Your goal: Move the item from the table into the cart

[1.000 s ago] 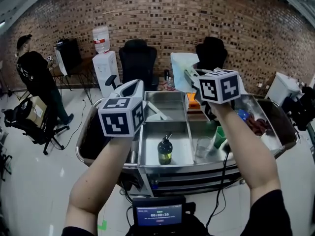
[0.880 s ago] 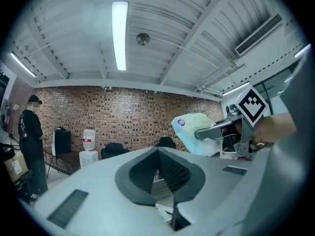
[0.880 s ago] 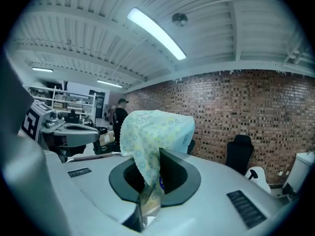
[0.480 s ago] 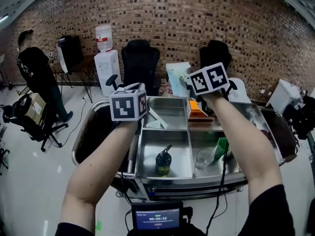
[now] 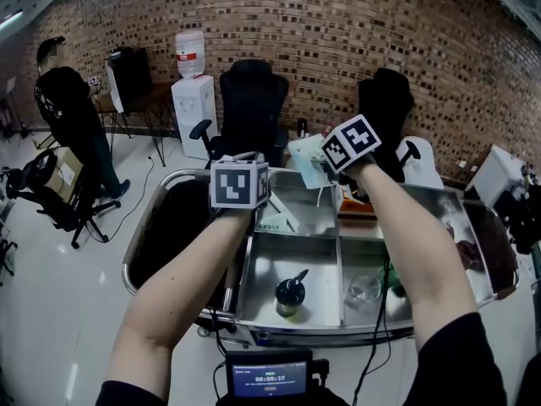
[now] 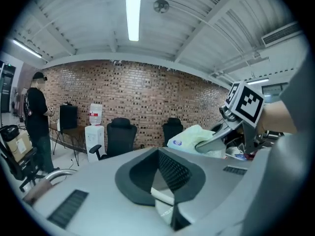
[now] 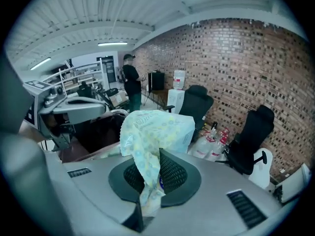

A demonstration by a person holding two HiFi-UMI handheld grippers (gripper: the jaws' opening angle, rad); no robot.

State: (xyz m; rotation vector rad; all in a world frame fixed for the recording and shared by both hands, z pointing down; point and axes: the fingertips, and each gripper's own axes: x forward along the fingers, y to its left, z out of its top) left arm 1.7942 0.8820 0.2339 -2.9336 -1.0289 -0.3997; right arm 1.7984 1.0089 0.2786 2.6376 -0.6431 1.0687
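A pale green and white soft packet (image 5: 308,159) (image 7: 150,132) hangs from my right gripper (image 5: 326,161) (image 7: 153,156), whose jaws are shut on its lower edge. It is held in the air above the far compartments of the steel cart (image 5: 297,320). My left gripper (image 5: 245,156) (image 6: 158,154) hovers to the left of it over the cart's far left corner. Its jaws meet at the tips and hold nothing that I can make out. In the left gripper view the right gripper (image 6: 222,132) and the packet (image 6: 193,136) show at the right.
The cart's near compartments hold a dark bottle (image 5: 290,295) and a clear cup (image 5: 363,290); an orange box (image 5: 355,203) and a white stick (image 5: 283,216) lie farther back. Dark bags hang at both cart ends (image 5: 173,227). A person (image 5: 72,117), a water dispenser (image 5: 194,100) and office chairs (image 5: 254,100) stand behind.
Both grippers have moved away from me and lower, out over the far side of the cart. The right one still carries the packet.
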